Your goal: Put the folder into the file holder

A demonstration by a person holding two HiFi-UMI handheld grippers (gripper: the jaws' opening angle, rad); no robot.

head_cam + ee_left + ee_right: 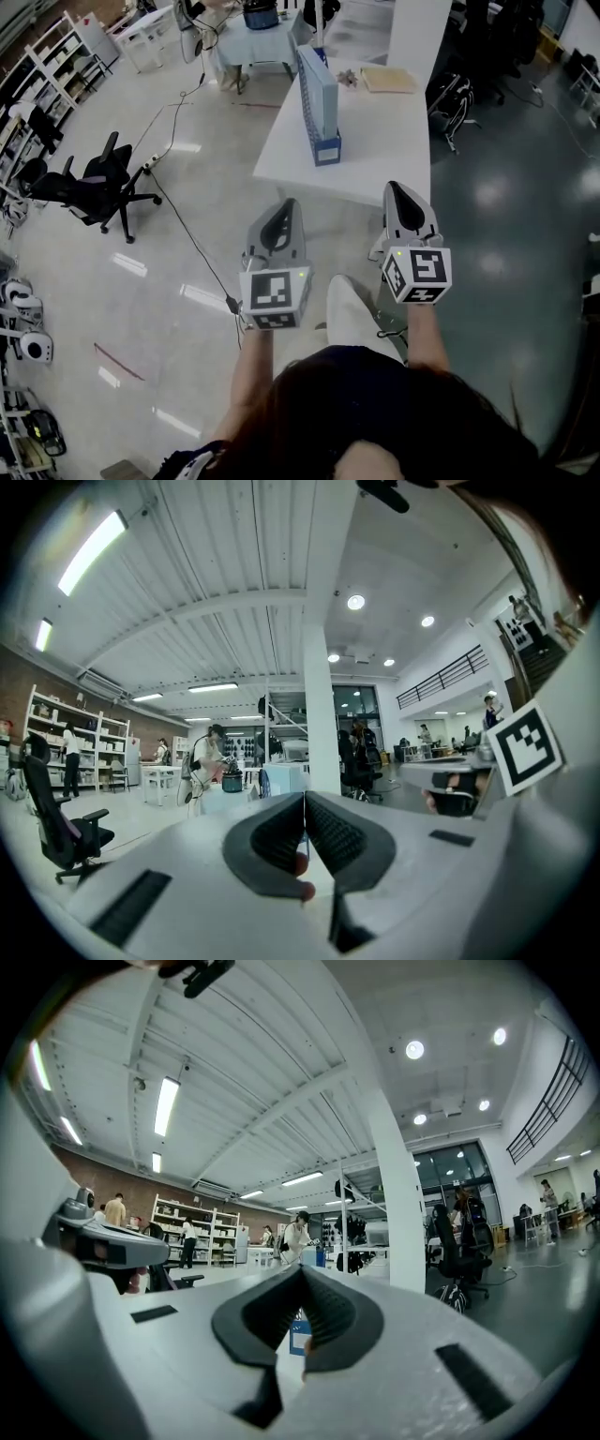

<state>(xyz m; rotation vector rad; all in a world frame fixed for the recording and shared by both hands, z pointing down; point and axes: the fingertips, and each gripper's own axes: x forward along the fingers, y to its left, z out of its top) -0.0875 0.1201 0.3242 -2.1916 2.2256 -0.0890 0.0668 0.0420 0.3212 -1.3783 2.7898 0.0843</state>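
File holder (299,1336) sits mostly hidden behind closed right gripper (302,1271).

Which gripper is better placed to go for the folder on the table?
Right, probably. The folder lies far right on the table, roughly ahead of the right gripper; the left gripper lines up nearer the file holder. Both are shut, empty and short of the table.
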